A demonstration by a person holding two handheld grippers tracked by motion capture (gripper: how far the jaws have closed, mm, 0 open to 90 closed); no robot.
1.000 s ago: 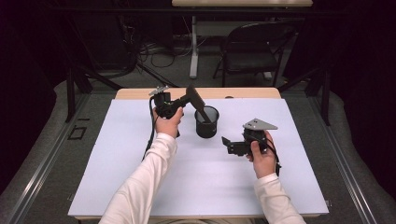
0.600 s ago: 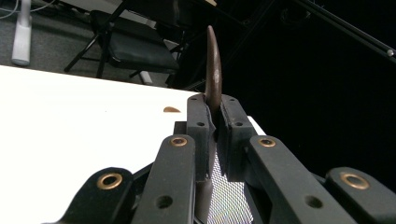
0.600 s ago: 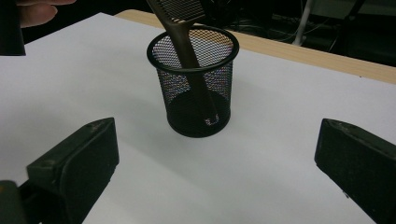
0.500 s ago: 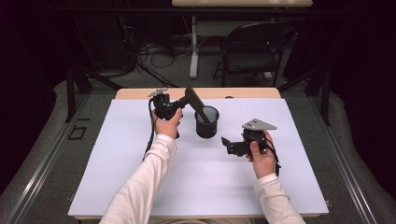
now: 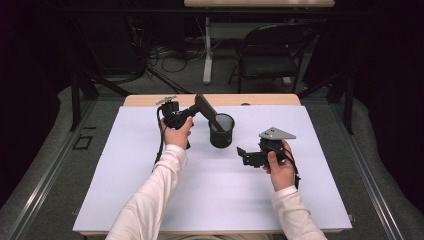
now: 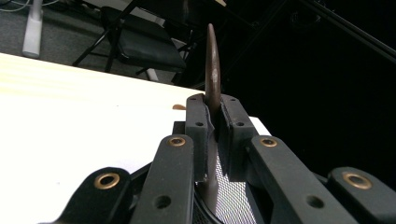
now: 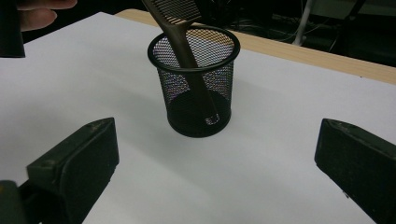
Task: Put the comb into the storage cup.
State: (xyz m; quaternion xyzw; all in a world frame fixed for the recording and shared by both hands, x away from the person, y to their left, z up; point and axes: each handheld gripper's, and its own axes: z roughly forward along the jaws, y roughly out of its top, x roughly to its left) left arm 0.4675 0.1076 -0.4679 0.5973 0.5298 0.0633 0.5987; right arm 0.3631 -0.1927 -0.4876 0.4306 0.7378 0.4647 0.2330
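Brown comb [image 7: 180, 35]: pinched between left gripper [image 5: 201, 105] fingers, handle end down inside mesh cup [image 5: 221, 131], leaning on rim. Right gripper [image 5: 246, 156]: fingers spread, near cup. Cup upright on bench [image 5: 125, 200].

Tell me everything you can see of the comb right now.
The comb is dark brown, plastic by its look, with fine teeth on its upper part and a plain narrow handle. It leans tilted in the black mesh cup, handle end down on the cup's floor, shaft against the rim. The left gripper is shut on its upper part, pads pressed to both flat sides. Its tip rises past the pads.
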